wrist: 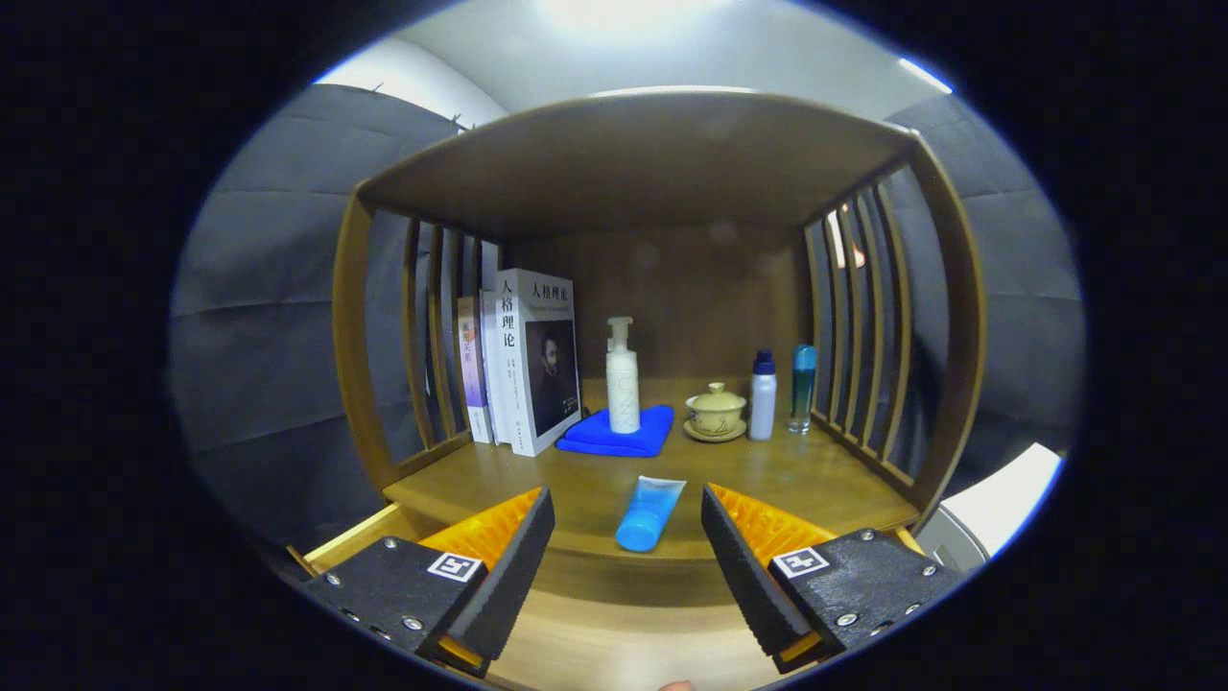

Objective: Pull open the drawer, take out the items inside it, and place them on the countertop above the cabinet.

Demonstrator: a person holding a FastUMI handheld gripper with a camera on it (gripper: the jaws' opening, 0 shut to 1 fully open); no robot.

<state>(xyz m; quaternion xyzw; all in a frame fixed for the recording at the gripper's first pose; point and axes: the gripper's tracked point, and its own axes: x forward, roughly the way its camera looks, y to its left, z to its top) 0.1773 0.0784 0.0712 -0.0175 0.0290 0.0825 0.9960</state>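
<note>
fingers [625,557] wide, empty | blue tube [649,514] just ahead (flat on countertop [767,480]) | drawer [614,653] open below

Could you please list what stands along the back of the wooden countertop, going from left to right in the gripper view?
Upright books → white pump bottle standing on a folded blue cloth → beige lidded teacup on its saucer → white bottle with a dark blue cap → slim teal bottle. The open gripper holds nothing.
</note>
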